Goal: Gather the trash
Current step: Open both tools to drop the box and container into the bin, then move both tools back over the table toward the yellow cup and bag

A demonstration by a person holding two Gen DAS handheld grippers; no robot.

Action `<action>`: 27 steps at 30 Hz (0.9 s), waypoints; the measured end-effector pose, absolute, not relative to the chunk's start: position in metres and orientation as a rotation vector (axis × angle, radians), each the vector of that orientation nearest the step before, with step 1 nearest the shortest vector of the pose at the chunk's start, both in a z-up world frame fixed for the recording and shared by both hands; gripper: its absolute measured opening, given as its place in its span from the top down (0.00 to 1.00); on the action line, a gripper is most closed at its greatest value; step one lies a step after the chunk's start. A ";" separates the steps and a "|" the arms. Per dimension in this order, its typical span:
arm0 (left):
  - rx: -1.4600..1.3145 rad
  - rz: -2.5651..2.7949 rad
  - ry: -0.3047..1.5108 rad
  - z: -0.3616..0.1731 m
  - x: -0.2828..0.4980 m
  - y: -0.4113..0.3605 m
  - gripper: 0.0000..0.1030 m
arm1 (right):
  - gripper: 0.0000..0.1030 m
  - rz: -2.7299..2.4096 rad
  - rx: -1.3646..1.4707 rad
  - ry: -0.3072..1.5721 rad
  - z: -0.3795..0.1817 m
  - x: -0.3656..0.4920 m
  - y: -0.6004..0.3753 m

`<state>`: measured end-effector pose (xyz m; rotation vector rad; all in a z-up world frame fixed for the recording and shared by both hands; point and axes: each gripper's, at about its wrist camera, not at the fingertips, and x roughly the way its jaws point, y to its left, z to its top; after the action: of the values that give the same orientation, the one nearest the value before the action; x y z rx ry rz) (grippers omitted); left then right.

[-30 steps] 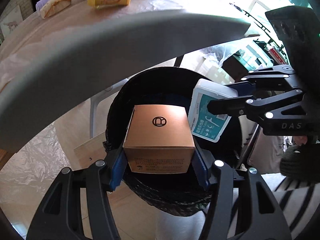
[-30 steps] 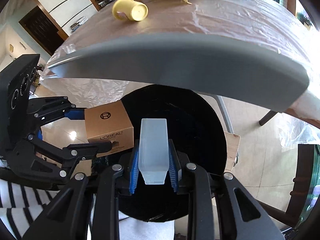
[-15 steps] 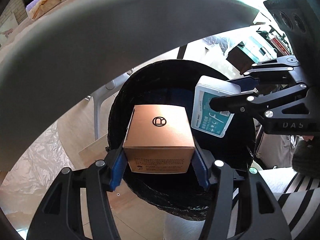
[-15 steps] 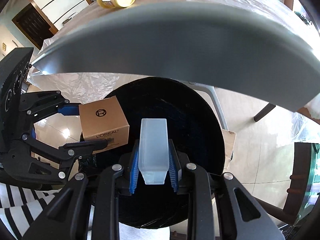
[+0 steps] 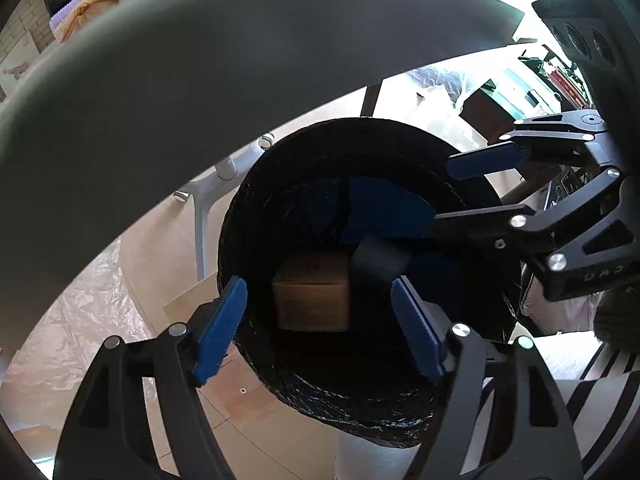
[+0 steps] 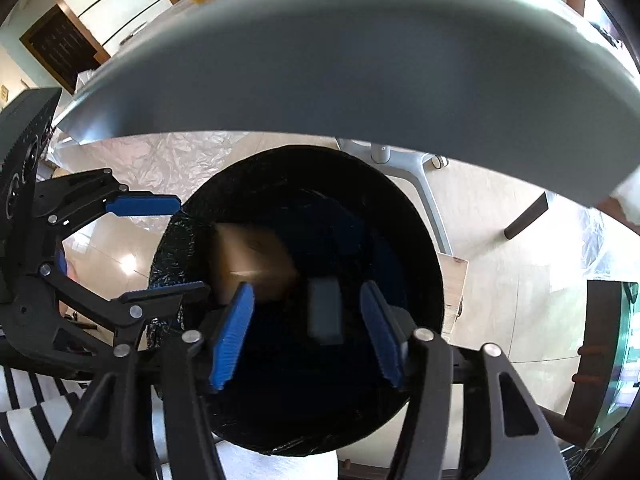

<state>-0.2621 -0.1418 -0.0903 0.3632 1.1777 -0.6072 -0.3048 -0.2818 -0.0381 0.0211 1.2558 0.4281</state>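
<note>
Hanging over the round bin (image 5: 280,380) with its crinkled black liner, the left gripper (image 5: 320,320) and right gripper (image 6: 308,328) have just opened their ribbed blue jaws. Both are empty now. The brown cardboard box (image 5: 312,300) and the pale plastic case (image 6: 325,312), earlier clamped, are inside, probably falling; print is unreadable.

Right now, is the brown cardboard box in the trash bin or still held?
In the bin. The brown box sits inside the black-lined trash bin, and the left hand-held gripper, jaws just opened, holds nothing.
</note>
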 end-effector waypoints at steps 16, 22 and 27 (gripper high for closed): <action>0.285 -0.601 1.052 -0.019 -0.279 -0.109 0.14 | 0.24 0.412 0.013 1.074 0.054 -0.321 -0.322; 0.168 -0.619 1.038 0.016 -0.271 -0.101 0.13 | 0.14 0.411 0.011 0.930 0.102 -0.314 -0.331; 0.149 -0.643 0.994 0.047 -0.273 -0.107 0.13 | 0.06 0.406 0.006 0.834 0.130 -0.310 -0.325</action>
<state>-0.2729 -0.1065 0.0468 0.1493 0.9943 -0.6435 -0.3096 -0.3254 0.1296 0.0062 0.8336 0.4060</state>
